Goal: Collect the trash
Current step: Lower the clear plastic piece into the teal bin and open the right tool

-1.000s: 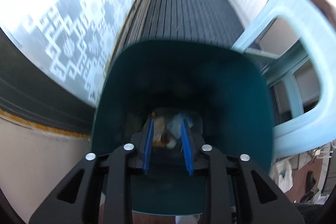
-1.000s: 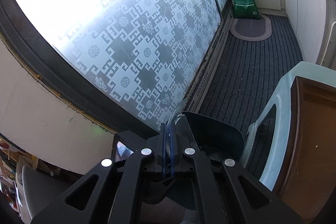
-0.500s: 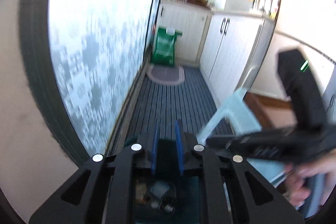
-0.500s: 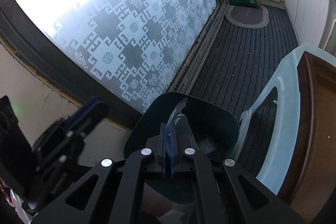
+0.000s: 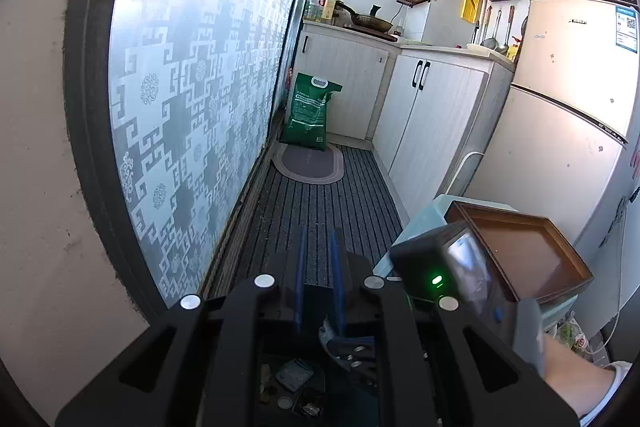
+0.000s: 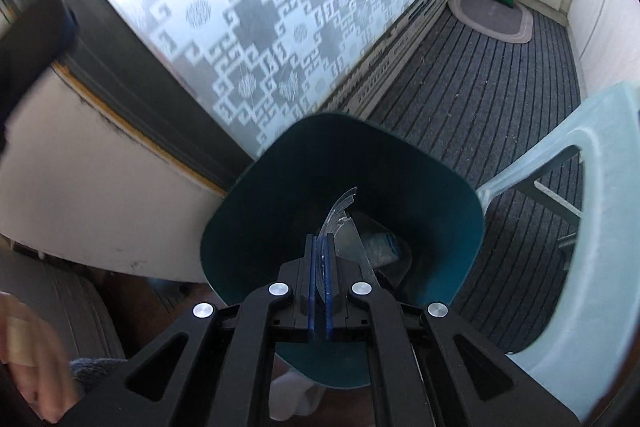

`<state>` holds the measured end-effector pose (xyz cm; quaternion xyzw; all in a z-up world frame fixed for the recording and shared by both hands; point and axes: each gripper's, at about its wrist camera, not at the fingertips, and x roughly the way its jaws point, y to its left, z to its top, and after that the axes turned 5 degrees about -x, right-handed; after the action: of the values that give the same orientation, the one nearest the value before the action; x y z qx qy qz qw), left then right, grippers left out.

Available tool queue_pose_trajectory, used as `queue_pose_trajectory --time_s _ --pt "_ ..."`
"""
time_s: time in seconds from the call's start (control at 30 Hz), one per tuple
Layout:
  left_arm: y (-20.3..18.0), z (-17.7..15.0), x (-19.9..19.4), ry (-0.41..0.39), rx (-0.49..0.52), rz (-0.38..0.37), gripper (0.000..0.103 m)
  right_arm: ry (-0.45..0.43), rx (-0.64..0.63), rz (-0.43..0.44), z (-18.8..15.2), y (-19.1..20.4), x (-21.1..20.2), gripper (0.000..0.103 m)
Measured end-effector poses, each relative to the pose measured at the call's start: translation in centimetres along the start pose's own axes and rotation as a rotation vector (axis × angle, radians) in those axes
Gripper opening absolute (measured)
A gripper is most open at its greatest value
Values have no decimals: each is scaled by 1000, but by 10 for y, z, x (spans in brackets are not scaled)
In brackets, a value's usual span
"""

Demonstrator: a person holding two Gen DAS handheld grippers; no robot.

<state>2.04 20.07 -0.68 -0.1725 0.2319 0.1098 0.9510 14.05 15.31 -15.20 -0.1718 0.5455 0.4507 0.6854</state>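
While the right gripper (image 6: pixel 319 267) pinches clear plastic (image 6: pixel 338 211), the bin (image 6: pixel 240 227) hides its trash.

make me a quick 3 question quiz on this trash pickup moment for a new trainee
1. True or false: the right gripper is shut on a clear plastic scrap over the teal bin.
2. Multiple choice: what stands against the cabinets at the far end of the floor? A) a red bucket B) a green bag C) a broom
3. Fill in: between the fingers of the left gripper there is ____.

Key
1. True: the fingers pinch the scrap, and it hangs above the bin's opening.
2. B: it stands just behind the oval mat.
3. Nothing: its narrow gap shows only floor, and its jaws have just been closing.
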Motion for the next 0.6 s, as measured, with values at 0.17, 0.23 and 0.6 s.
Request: queue_pose_trajectory --time_s 0.17,0.23,0.6 --pt "2 0 -1 1 -3 0 14 50 -23 -9 -4 3 18 3" --pt "3 1 -2 -3 -8 -3 14 75 -39 -19 -6 4 28 3" --pt "-1 5 -22 -14 -17 -39 38 -11 -104 -80 -14 15 -7 20"
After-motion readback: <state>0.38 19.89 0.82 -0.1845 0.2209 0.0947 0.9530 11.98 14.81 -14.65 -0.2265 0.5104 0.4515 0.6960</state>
